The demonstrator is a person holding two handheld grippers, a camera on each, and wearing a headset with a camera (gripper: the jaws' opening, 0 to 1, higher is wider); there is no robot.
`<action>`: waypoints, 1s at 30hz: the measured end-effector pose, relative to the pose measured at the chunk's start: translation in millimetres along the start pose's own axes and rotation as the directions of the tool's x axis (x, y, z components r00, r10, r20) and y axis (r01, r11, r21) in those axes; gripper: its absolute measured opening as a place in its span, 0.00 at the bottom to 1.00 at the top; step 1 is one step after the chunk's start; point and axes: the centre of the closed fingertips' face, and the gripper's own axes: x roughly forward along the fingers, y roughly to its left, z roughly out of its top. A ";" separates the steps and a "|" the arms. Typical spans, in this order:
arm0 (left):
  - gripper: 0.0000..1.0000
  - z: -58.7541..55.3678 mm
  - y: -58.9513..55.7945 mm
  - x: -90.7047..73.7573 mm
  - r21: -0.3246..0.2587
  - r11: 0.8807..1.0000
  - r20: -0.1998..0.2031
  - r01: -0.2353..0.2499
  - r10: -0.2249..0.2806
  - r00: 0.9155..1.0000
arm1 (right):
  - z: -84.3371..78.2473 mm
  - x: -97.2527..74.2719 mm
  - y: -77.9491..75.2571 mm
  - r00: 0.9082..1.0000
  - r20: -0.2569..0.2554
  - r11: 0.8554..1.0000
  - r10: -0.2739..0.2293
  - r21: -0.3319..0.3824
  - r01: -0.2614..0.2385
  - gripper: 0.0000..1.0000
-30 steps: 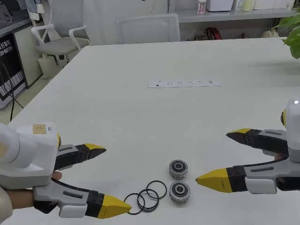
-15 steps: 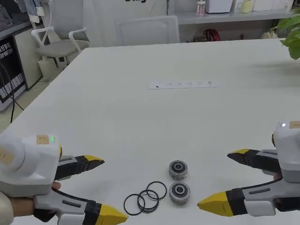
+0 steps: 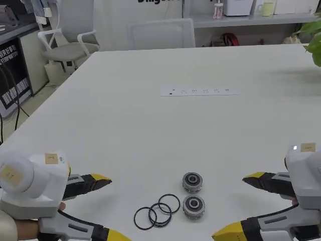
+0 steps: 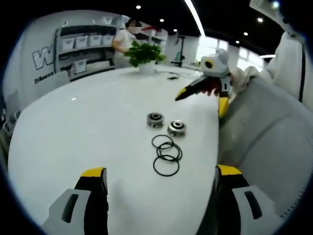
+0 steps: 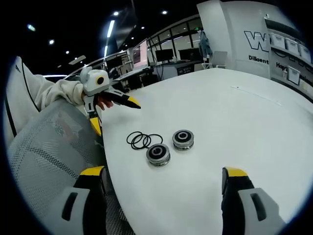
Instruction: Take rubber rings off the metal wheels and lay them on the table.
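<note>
Both tools are idle. The left hand-held gripper (image 3: 116,208) stands released, jaws spread wide with nothing between them, at the near left of the surface (image 3: 150,125). The right hand-held gripper (image 3: 228,207) is likewise released and empty at the near right. Neither touches any part. The two metal wheels (image 3: 192,194) sit flat between the tools, one just beyond the other; I cannot tell whether they touch. The rubber rings (image 3: 157,213) lie loose on the surface just left of the nearer wheel, overlapping one another in a small cluster. I judge the task to be between steps: some rings are already laid down, and the wheels must now be checked for any ring left in a groove. If one is found, the next move calls for one tool to close on the wheel body and steady it while a jaw tip of the other hooks the ring and peels it over the rim. Limits of inspection: the overlap makes the ring count uncertain, three or four. The wheel grooves are too small to read in any view. The lower jaw tip of each tool is cut by the near edge of the head view.
</note>
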 end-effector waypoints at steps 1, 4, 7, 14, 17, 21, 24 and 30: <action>0.93 0.2 -0.7 0.2 -0.009 1.000 0.003 0.004 -0.004 1.000 | -1.9 0.4 0.2 1.000 -0.008 1.000 0.000 -0.002 0.000 0.94; 0.93 -2.6 -0.9 0.3 -0.017 1.000 -0.006 0.004 -0.004 1.000 | -5.4 0.5 0.4 1.000 -0.021 1.000 -0.002 -0.004 0.002 0.94; 0.93 -2.4 -1.0 0.6 -0.016 1.000 -0.005 0.005 -0.005 1.000 | -6.5 0.2 -0.2 1.000 -0.021 1.000 -0.004 0.004 0.004 0.94; 0.93 -2.5 0.6 0.7 -0.036 0.999 -0.003 -0.001 0.001 1.000 | -9.0 -0.4 -0.8 1.000 -0.025 1.000 -0.010 0.014 0.011 0.93; 0.93 -1.7 -1.1 2.7 -0.034 0.999 -0.003 0.008 -0.008 1.000 | -12.3 -2.5 -2.4 0.999 -0.028 0.999 -0.020 0.028 0.021 0.93; 0.93 -1.3 -1.8 4.1 -0.035 0.999 -0.004 0.013 -0.013 1.000 | -12.5 -5.5 -4.5 0.999 -0.019 0.998 -0.037 0.052 0.038 0.92; 0.93 -0.3 -3.1 4.0 -0.043 0.999 0.005 0.013 -0.013 1.000 | -13.5 -5.9 -4.5 0.999 -0.021 0.997 -0.044 0.055 0.046 0.92; 0.92 0.7 -4.5 2.2 -0.044 0.999 0.013 0.004 -0.003 1.000 | -16.6 -6.3 -1.9 0.999 -0.030 0.997 -0.044 0.060 0.046 0.91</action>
